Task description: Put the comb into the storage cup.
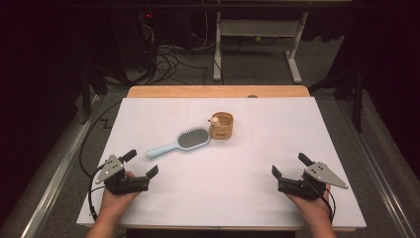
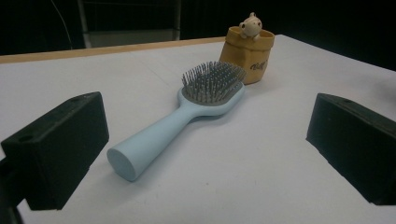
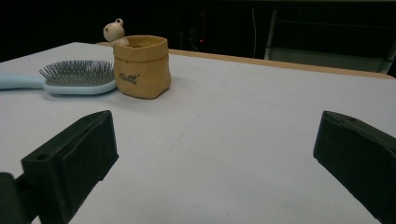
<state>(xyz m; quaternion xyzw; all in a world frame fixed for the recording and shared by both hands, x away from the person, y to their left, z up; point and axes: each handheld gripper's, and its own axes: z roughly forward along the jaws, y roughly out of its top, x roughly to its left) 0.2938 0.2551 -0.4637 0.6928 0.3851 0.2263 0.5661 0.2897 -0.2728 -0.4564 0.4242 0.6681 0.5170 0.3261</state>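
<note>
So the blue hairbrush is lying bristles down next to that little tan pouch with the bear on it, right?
Not quite: the hairbrush lies bristles up, as the left gripper view shows. The rest holds: it is light blue and lies beside the tan pouch, which has a small bear figure at its rim.

Two hands entering from the near edge, one gripper in each. Left hand (image 1: 117, 194) low at the left, wrapped around the left gripper (image 1: 141, 163), jaws spread wide and pointing forward and toward the middle, grey plate on top, cable trailing back beside the wrist. Right hand (image 1: 312, 202) low at the right, holding the right gripper (image 1: 290, 165) likewise, jaws wide apart and angled inward, nothing between them. Both grippers well apart from each other.
</note>
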